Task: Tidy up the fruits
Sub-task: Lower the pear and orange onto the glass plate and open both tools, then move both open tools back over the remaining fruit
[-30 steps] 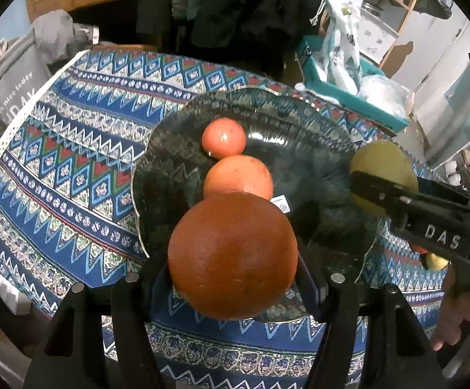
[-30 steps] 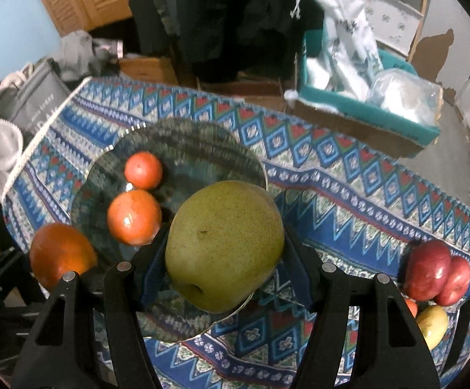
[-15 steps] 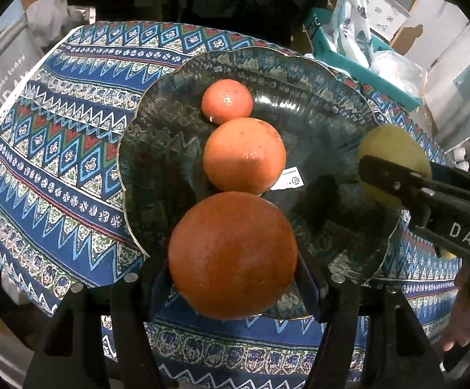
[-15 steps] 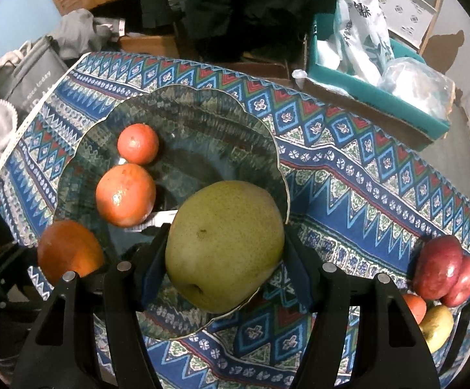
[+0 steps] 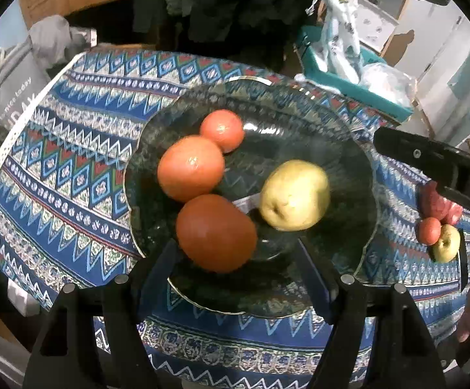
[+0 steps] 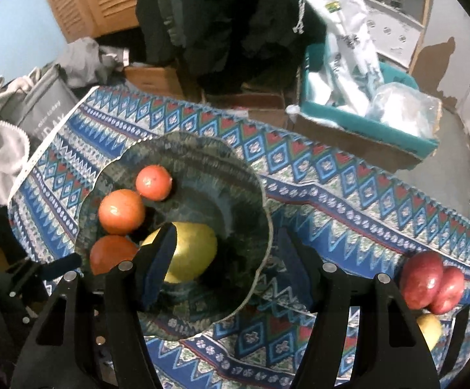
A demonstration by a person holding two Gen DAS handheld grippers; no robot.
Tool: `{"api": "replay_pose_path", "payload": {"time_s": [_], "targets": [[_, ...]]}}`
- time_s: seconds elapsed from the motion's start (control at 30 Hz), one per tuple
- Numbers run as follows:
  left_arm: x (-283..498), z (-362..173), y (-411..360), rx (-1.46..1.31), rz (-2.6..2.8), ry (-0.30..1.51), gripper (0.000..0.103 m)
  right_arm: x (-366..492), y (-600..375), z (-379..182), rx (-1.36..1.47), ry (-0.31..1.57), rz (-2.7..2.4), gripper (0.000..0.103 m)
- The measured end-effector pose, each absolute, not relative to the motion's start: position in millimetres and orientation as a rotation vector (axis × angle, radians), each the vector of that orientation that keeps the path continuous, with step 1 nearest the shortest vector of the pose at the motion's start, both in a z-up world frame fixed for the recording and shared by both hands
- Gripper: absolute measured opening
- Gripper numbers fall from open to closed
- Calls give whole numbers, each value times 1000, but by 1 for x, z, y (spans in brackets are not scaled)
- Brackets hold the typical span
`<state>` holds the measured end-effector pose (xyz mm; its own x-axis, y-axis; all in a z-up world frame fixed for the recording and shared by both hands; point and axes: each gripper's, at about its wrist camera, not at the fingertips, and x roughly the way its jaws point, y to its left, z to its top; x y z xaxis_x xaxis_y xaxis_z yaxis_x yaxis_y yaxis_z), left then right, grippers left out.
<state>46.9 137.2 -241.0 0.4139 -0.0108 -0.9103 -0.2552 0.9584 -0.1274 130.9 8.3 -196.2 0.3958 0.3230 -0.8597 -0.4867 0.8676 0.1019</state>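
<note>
Your left tool (image 5: 240, 253) and right tool (image 6: 227, 253) are both gaping wide, gripping nothing. The pear (image 5: 295, 195) and three oranges (image 5: 216, 232) are lying in the bowl (image 5: 342, 136); more fruit (image 6: 431, 280) is waiting on the surface (image 6: 348, 201) at 4 o'clock.

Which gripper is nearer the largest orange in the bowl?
Left. The left gripper sits open right beside the largest orange; the right gripper is open further over, by the pear.
</note>
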Motion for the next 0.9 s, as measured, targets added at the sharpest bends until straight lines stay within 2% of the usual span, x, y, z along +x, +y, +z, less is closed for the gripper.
{"api": "replay_pose_path", "payload": {"time_s": [0.17, 0.3, 0.9], "targets": [[47, -227, 130, -249, 144, 1101, 77, 129, -4, -185, -188, 1015, 475, 66], [48, -221, 123, -240, 134, 1086, 78, 125, -16, -176, -194, 989, 445, 70], [50, -183, 76, -166, 48, 1001, 78, 97, -82, -130, -185, 878, 341, 72]]}}
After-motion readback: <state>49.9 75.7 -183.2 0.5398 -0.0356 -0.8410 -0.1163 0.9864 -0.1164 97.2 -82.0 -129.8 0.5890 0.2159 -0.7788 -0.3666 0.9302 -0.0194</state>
